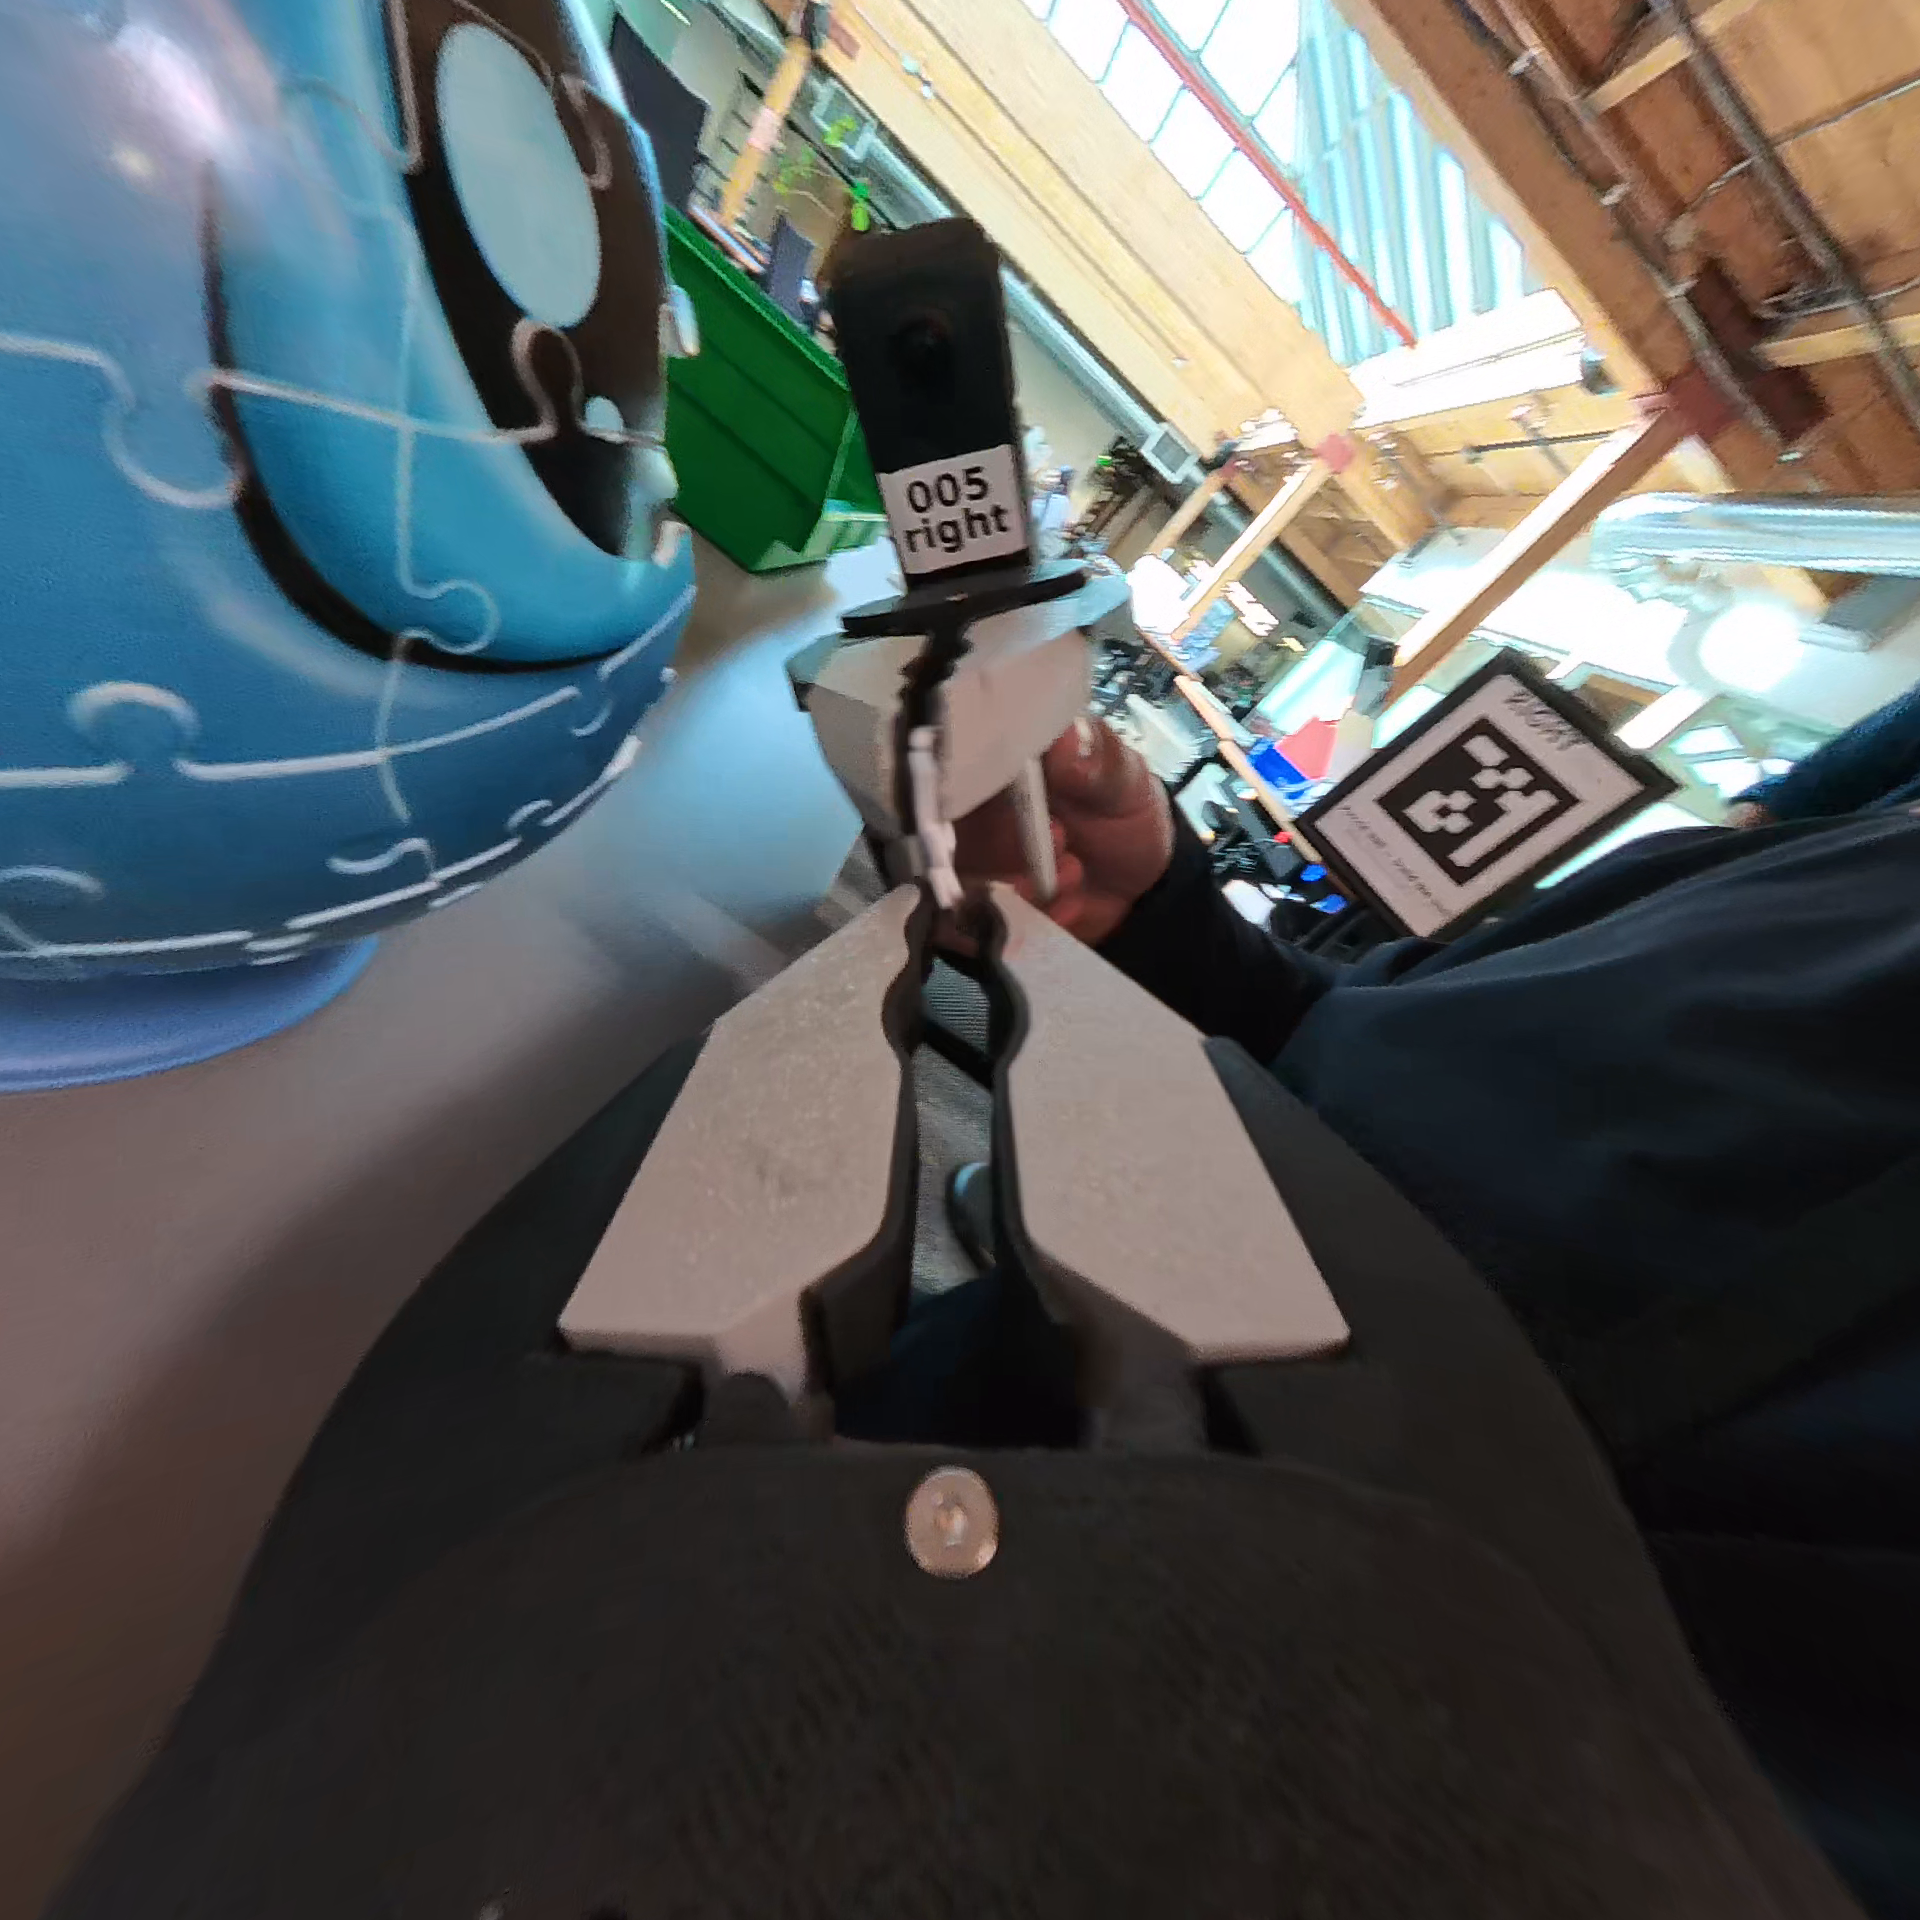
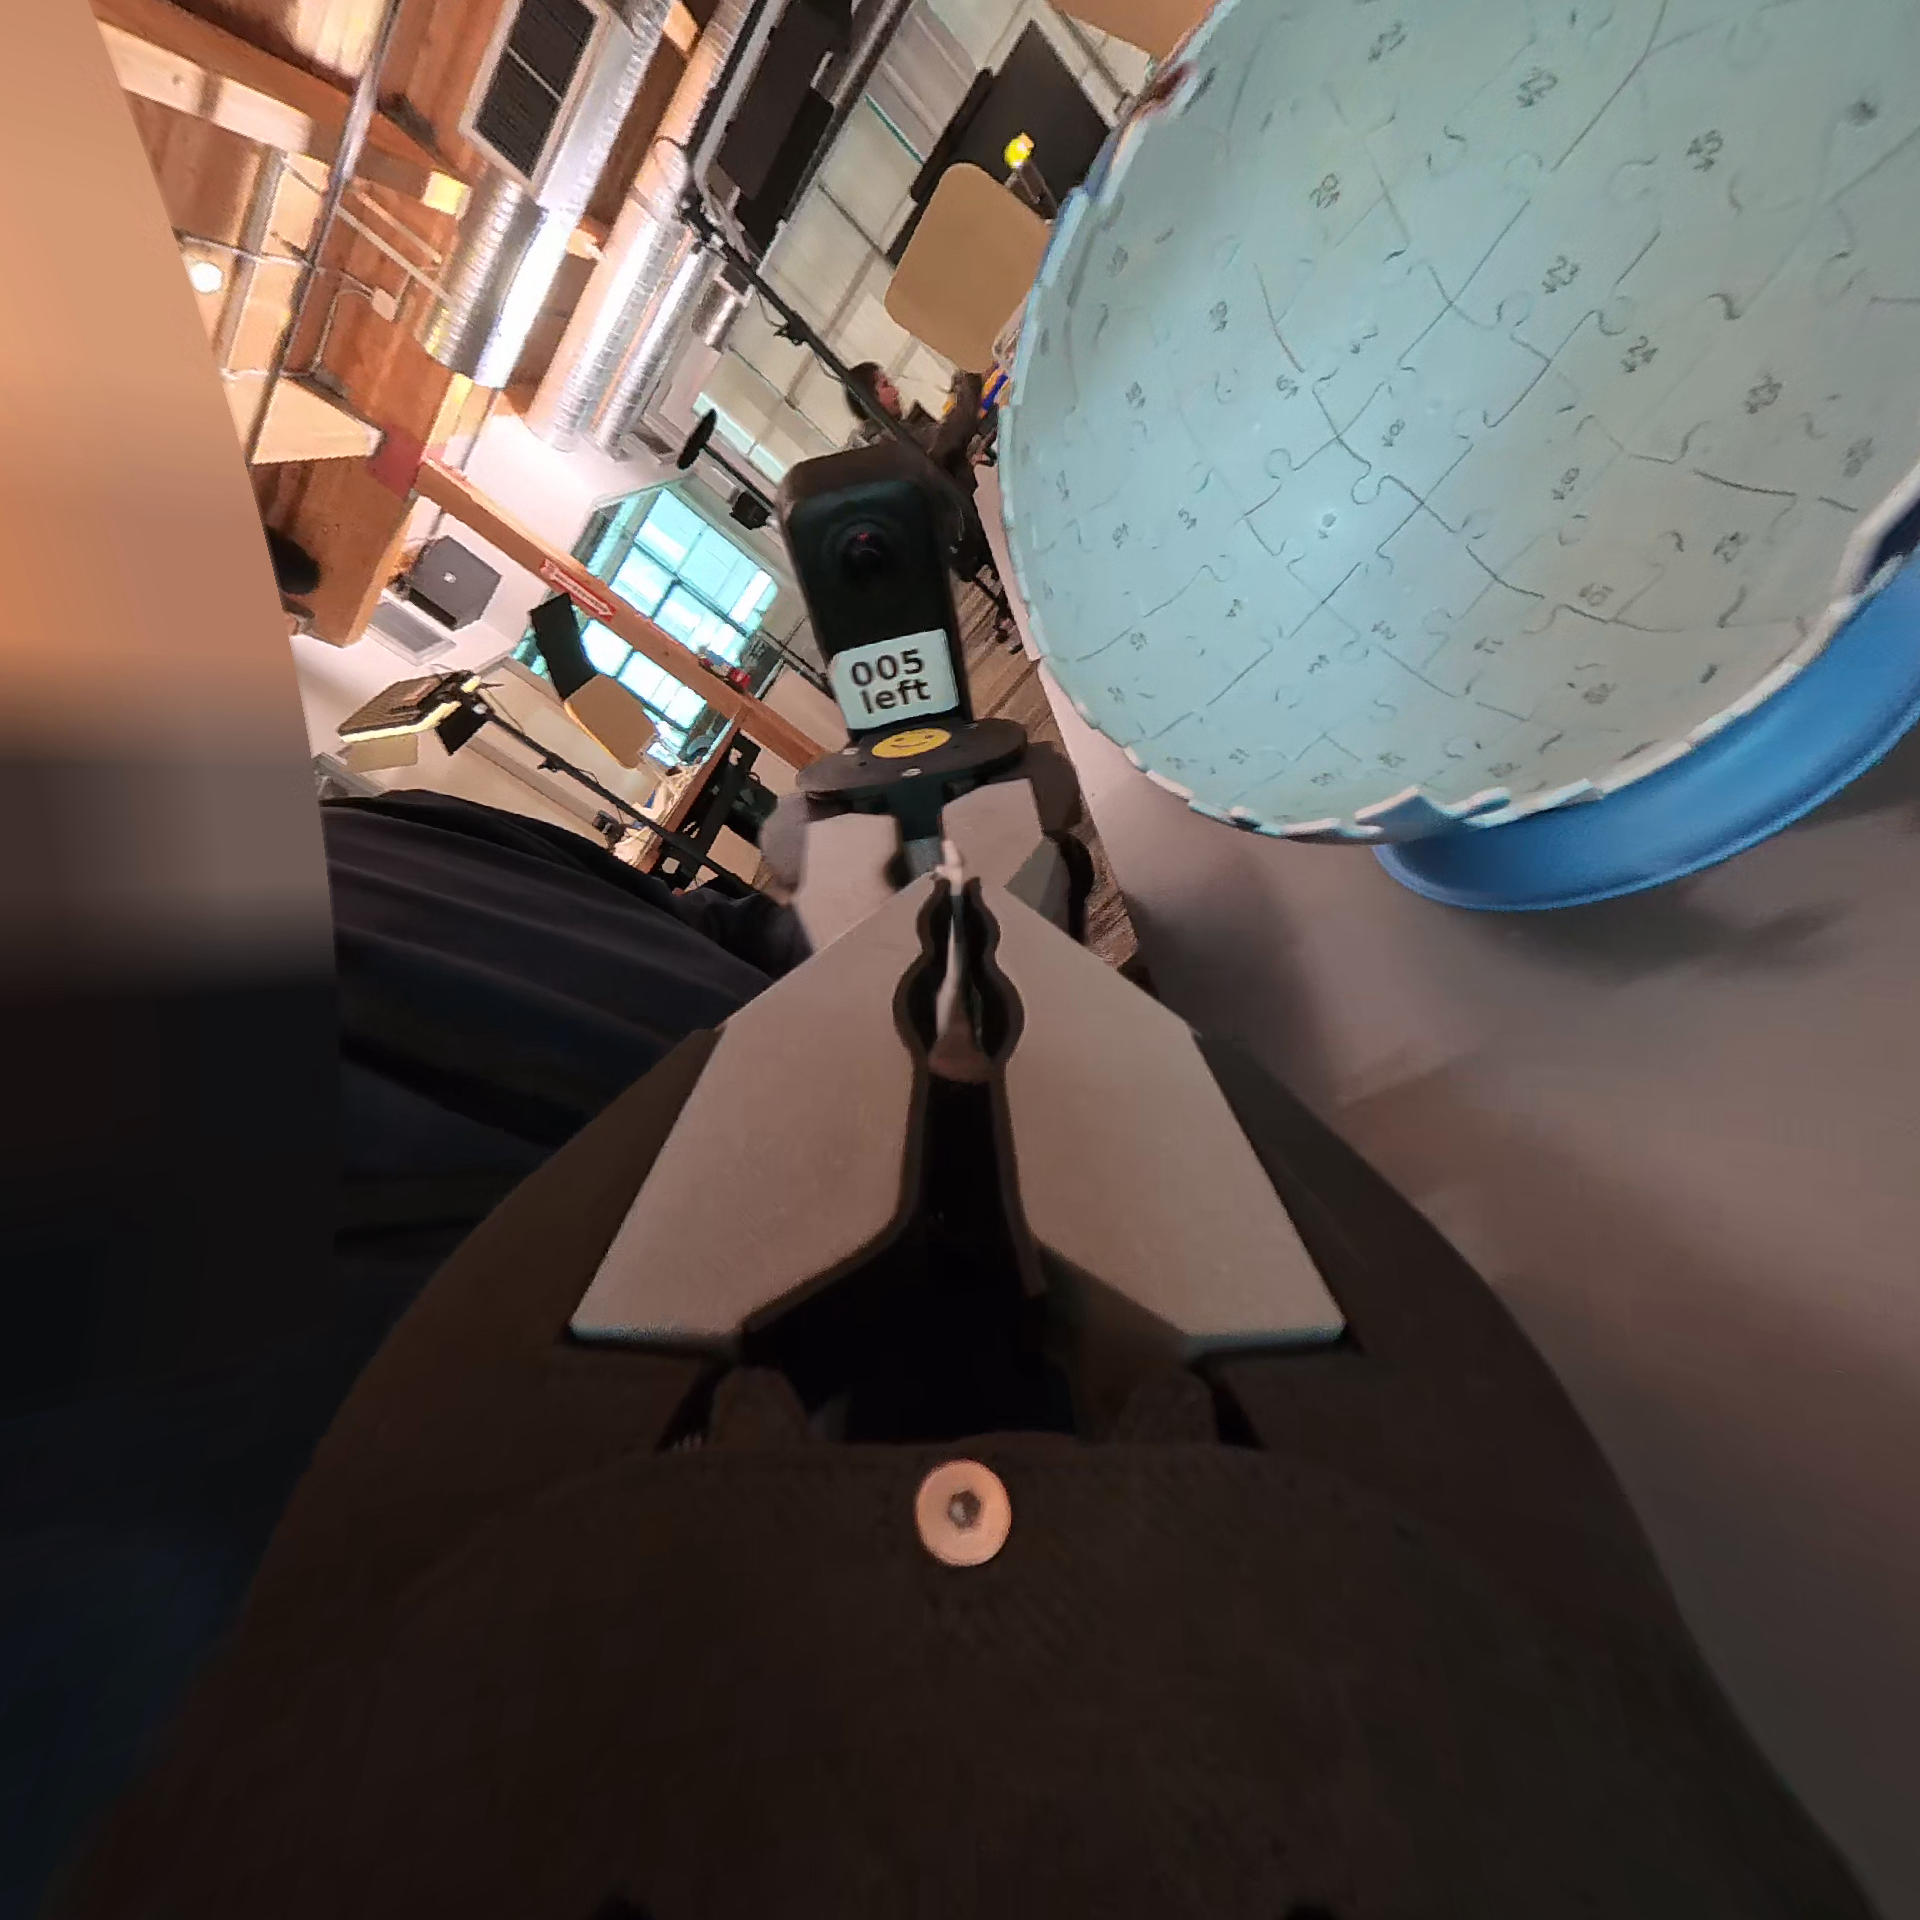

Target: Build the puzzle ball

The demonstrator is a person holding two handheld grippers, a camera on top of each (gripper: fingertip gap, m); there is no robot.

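Upper left of the left wrist view is the ball (image 1: 260,582), a half-built blue shell sitting on its blue stand (image 1: 177,1023) on the grey table (image 1: 644,914). It's parked off to the side, I'd guess so both hands have free space in front of it.

Moving toward the middle of that view, my left gripper (image 1: 951,914) has its fingers pinched nearly together around a thin piece (image 1: 928,800), white along its edge, seen edge-on. Straight above it my right gripper (image 1: 940,686) points back at me, tips also closed on that same piece. So both grippers have it at once, nose to nose. Looks to me like a handover or a re-grip, to get a better angle before it goes into the shell. Right of centre is my hand (image 1: 1091,831) on the right gripper's handle, and further right a black-and-white marker board (image 1: 1475,800).

Over in the right wrist view, same story mirrored: at centre my right gripper (image 2: 956,904) is almost fully closed with the white sliver (image 2: 956,935) between the tips, and the left gripper (image 2: 920,831) meets it from the far side. Upper right of the frame, the ball (image 2: 1455,416) shows its pale grey inside, open rim tilted toward me, with the stand (image 2: 1662,810) underneath. It's near but not touching either gripper, so the piece isn't in yet.
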